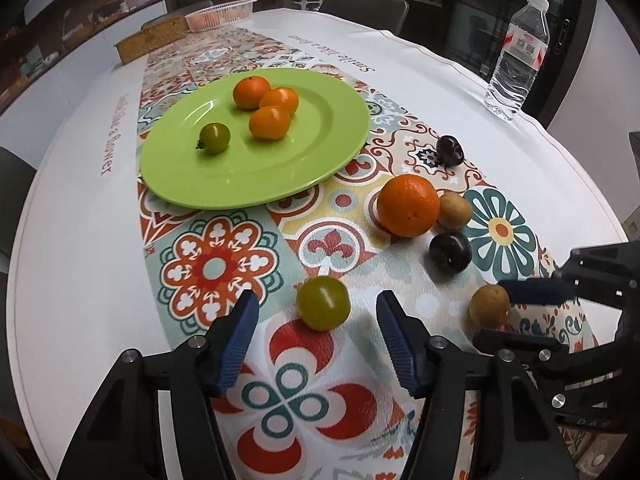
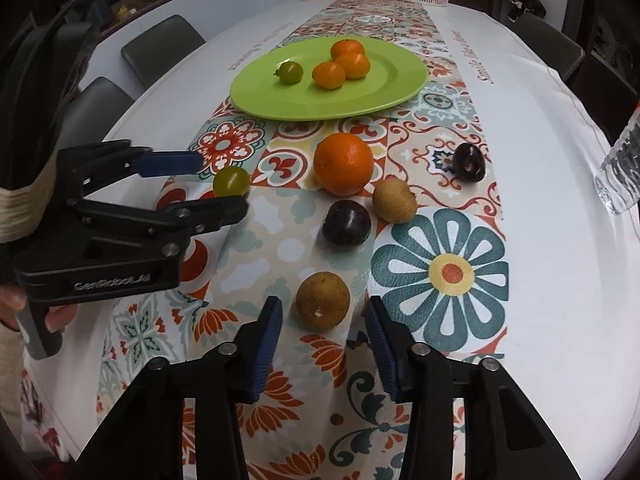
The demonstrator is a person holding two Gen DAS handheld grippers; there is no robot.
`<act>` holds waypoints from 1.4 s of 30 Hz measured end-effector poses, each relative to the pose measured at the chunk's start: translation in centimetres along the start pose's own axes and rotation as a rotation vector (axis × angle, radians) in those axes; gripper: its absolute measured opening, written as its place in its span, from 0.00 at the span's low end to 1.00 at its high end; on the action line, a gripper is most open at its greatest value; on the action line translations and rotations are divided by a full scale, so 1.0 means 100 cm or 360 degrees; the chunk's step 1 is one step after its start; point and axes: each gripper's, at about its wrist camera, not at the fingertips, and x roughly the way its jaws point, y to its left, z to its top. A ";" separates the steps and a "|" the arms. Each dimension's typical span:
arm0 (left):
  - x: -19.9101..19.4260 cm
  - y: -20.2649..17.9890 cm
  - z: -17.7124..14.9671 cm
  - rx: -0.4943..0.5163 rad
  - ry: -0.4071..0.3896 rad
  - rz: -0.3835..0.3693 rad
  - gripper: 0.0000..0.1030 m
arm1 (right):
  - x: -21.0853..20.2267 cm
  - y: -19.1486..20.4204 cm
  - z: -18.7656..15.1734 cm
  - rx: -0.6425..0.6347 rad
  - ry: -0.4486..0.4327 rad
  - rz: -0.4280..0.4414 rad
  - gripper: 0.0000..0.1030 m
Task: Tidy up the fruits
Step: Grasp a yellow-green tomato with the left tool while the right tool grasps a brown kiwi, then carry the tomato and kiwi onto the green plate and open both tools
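Both claws sit low over the table, each straddling a fruit with daylight on either side, so nothing is gripped yet. The left claw [image 1: 316, 332] is open around the small round yellow-green tomato [image 1: 323, 303], and the right claw [image 2: 324, 332] is narrower around the round brown russet-skinned fruit [image 2: 323, 300], pads near its sides but apart, as far as the fisheye lets me judge.

What could go wrong: these are round and smooth, so one pad touching first could roll the fruit off toward the near table edge. Squeezing hard could split that tomato. The two claws are also working close together, so a bump between them seems possible.

Further out, the big glossy orange [image 2: 343, 164], a fuzzy kiwi [image 2: 394, 200] and two dark plums [image 2: 346, 223] are loose on the cloth, near each other. The lime-green round plate [image 1: 224, 184] beyond already holds three small mandarins [image 1: 270, 122] and one green tomato.

The surface is a slick-looking patterned tile-print tablecloth [image 1: 216, 268] with white borders. There's a clear plastic water bottle [image 1: 518, 60] at the far right, and baskets, dark chairs and cabinets at the far end.
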 end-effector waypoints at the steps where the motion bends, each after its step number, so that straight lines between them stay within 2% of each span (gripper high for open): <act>1: 0.002 0.000 0.001 -0.0001 0.0003 -0.0003 0.53 | 0.001 -0.001 0.000 0.0001 0.0006 0.0009 0.34; 5: 0.008 -0.002 0.005 -0.0008 0.0021 -0.0010 0.45 | 0.001 -0.003 0.001 0.0004 0.0003 0.0025 0.28; 12: 0.015 -0.005 0.007 -0.0001 0.0052 -0.0002 0.27 | 0.000 -0.007 0.002 0.0020 -0.0011 0.0035 0.28; 21: 0.003 -0.012 0.004 -0.0029 0.0047 -0.0046 0.27 | -0.007 -0.012 0.002 0.0014 -0.0068 0.0039 0.28; 26: -0.012 -0.020 0.002 -0.0029 0.0011 -0.0020 0.27 | -0.016 -0.013 0.002 -0.0006 -0.0120 0.0055 0.28; 42: -0.075 -0.033 0.001 -0.0133 -0.0222 0.0099 0.27 | -0.061 -0.014 0.010 -0.0068 -0.0325 0.0129 0.28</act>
